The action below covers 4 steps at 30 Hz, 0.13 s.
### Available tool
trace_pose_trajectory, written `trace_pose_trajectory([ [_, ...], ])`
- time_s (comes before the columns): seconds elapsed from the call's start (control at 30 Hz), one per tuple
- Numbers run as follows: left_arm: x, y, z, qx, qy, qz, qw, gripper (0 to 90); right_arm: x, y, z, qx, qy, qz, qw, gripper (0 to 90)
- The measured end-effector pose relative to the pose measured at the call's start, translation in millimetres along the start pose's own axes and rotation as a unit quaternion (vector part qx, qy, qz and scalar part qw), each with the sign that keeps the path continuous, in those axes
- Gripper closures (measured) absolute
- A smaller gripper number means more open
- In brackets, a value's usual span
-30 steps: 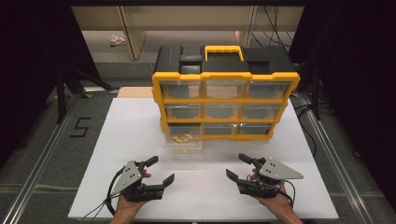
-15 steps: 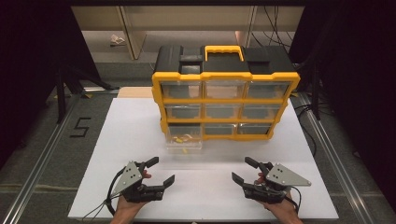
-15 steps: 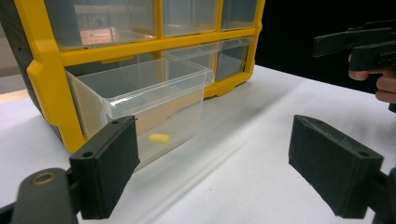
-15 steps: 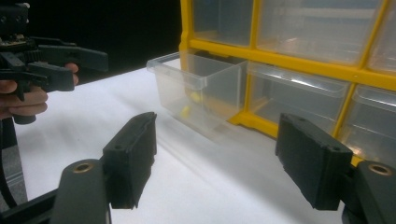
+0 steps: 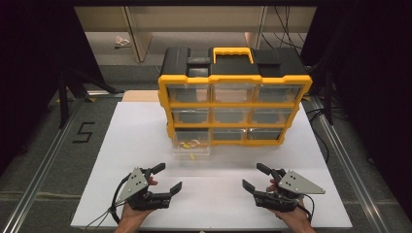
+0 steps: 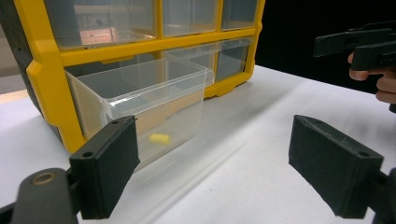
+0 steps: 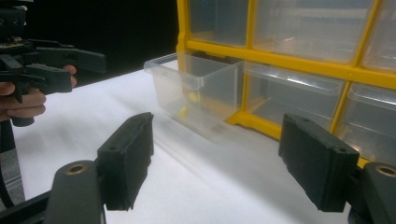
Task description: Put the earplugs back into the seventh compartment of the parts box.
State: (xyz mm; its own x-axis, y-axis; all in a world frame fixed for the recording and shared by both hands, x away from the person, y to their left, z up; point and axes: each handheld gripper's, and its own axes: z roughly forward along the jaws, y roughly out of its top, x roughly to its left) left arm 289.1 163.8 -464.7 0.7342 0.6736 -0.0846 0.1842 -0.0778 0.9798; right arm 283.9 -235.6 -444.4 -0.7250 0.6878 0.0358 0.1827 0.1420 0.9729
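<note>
A yellow and black organizer cabinet [image 5: 234,104] with clear drawers stands at the back of the white table [image 5: 136,145]. Its bottom-left drawer [image 5: 192,148] is pulled out and holds small yellow pieces [image 5: 188,144]. My left gripper [image 5: 169,176] rests near the table's front edge, open and empty, aimed at the drawer [image 6: 154,93] and a yellow piece [image 6: 159,138]. My right gripper [image 5: 252,176] sits opposite at the front right. Its jaws have just been opening and nothing is between them. From it the drawer [image 7: 196,79] lies ahead on the left.
The other drawers of the cabinet [image 7: 299,60] are pushed in and look empty. Metal rails and grey floor border the table on both sides. Shelving stands behind the cabinet. Each gripper view shows the other gripper [image 6: 355,44] [image 7: 51,65] off to one side.
The right gripper has shifted slightly to the right and its jaws stand a little wider. The left gripper and the drawer have not moved.
</note>
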Motion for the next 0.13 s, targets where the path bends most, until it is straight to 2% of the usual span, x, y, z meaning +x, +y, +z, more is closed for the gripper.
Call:
trace_pose_trajectory([
  [0.13,0.1,0.0,0.4,0.001,0.0,0.0,1.0,15.6,-0.3,0.1,0.0,0.0,-0.001,0.001,1.0,27.2],
])
